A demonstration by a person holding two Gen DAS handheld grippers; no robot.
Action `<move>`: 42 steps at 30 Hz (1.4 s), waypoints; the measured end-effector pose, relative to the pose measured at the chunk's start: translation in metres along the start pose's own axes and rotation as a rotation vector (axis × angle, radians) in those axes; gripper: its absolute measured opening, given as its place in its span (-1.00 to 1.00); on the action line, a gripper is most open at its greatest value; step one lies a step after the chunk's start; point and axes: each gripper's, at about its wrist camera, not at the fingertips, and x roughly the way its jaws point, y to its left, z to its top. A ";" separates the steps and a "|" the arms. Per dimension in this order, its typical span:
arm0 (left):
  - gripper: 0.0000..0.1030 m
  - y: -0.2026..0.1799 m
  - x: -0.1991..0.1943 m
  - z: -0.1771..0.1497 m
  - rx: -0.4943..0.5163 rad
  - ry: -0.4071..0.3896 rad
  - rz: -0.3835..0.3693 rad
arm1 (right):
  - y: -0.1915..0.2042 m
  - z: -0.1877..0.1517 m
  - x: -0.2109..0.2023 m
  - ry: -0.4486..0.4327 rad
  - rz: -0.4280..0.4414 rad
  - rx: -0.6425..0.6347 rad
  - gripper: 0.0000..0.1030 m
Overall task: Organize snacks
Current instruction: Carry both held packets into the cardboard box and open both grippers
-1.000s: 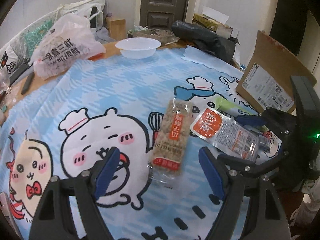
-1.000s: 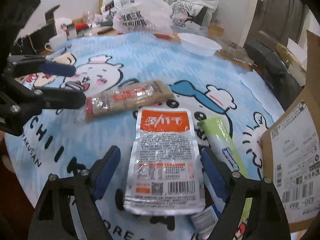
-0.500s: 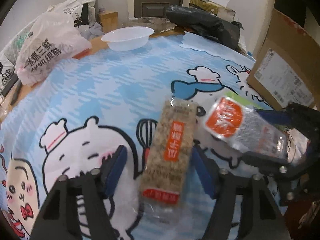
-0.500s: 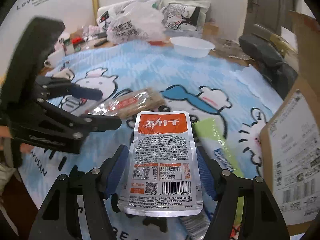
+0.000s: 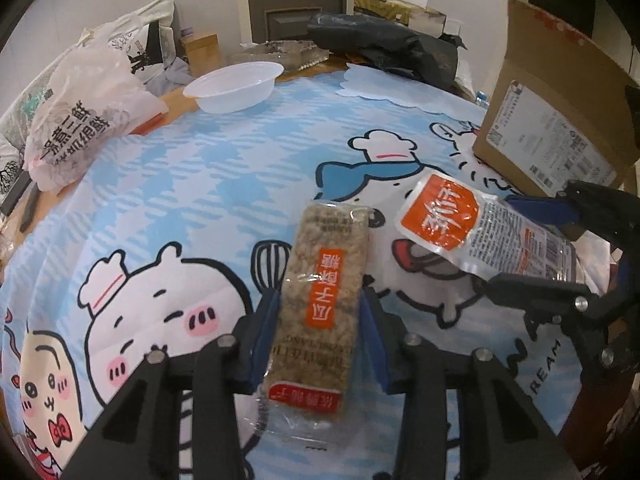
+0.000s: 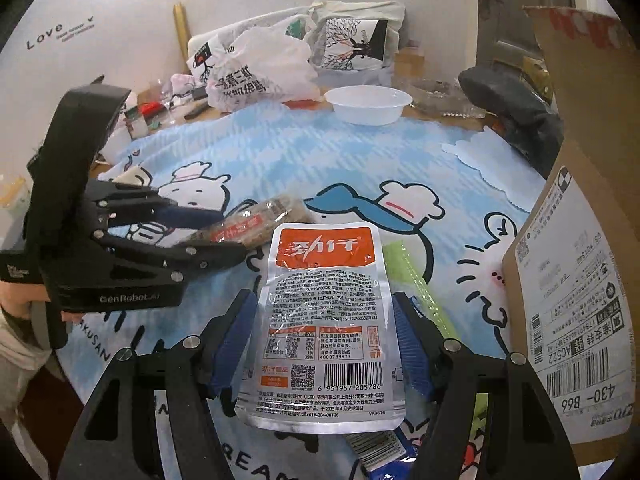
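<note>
Both grippers have moved in since a second ago: the left gripper [image 5: 318, 338] has slid forward around the seed bar [image 5: 324, 312], and the right gripper [image 6: 326, 344] has raised the silver pouch [image 6: 324, 320] off the surface [image 5: 224, 184].

Left fingers [image 5: 264, 340] are closing, with the near end of the seed bar between them; the pads look to touch both long edges, though I cannot tell how firmly. The bar's far end points toward the white bowl [image 5: 234, 86]. Right fingers [image 6: 230, 340] stand about half open and press the silver pouch by its two sides, holding it tilted in the air just this side of the cardboard box [image 6: 580, 280].

A green wrapper [image 6: 404, 272] and a small blue packet [image 6: 380, 448] lie on the surface beside the box, under and behind the pouch, untouched.

Judging by this, the sorting has barely begun: two snacks are in hand, none looks put away, and I cannot see inside the box. Both held snacks need setting down where they belong, likely the box, then the green wrapper and blue packet follow.
</note>
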 end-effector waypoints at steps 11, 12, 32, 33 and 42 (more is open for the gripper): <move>-0.26 0.007 -0.055 -0.014 -0.058 -0.090 0.007 | 0.010 0.004 -0.018 -0.036 0.023 -0.007 0.25; -0.26 0.008 -0.061 -0.013 -0.061 -0.100 0.010 | 0.012 0.005 -0.021 -0.041 0.025 -0.008 0.25; -0.26 -0.051 -0.197 0.061 0.004 -0.391 0.031 | 0.028 0.037 -0.171 -0.349 0.000 -0.094 0.25; -0.26 -0.058 -0.198 0.068 0.013 -0.398 0.016 | 0.023 0.037 -0.179 -0.363 -0.016 -0.093 0.25; -0.26 -0.146 -0.178 0.132 0.105 -0.400 -0.146 | -0.067 0.024 -0.215 -0.395 -0.192 0.022 0.25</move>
